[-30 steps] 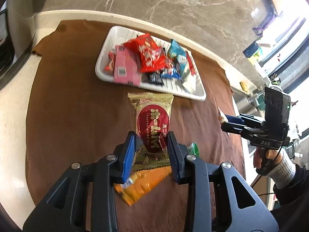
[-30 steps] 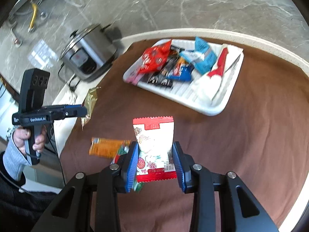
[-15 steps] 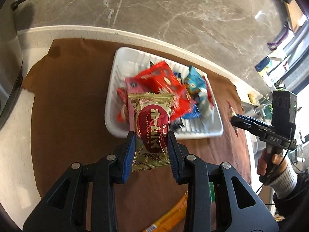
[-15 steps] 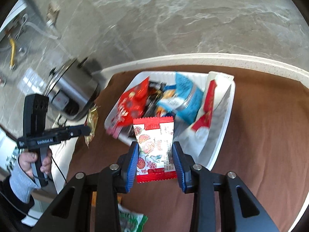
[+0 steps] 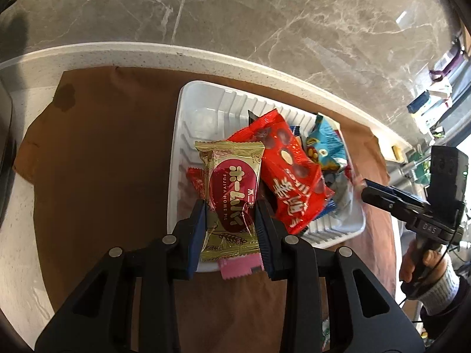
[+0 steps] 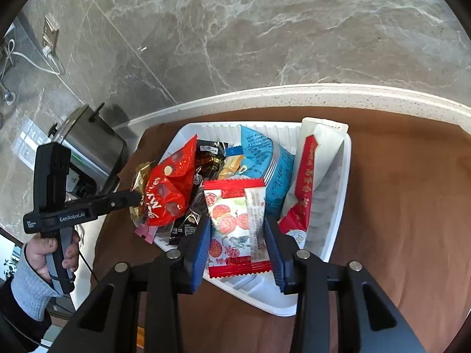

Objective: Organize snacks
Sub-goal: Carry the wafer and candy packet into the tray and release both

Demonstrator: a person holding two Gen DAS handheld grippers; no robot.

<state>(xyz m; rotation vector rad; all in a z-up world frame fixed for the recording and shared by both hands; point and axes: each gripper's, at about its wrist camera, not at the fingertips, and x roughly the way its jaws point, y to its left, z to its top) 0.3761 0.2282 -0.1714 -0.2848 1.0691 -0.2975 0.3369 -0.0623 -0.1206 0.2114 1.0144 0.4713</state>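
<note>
The white ribbed plastic tray (image 6: 338, 206) already holds most packets. The left gripper (image 5: 231, 223) clamps a gold-and-maroon pie packet (image 5: 232, 194) above it; the right gripper's (image 6: 238, 244) jaws are opening around a red-and-white haw-candy packet (image 6: 235, 223), releasing it trayward.

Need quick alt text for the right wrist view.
The right gripper, jaws opening, has a red-and-white snack packet between them over a white tray heaped with snacks on a brown cloth. The left gripper holds a gold packet at the tray's left.

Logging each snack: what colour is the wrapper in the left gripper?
Gold wrapper with a dark red oval; clearest in the left wrist view.
</note>
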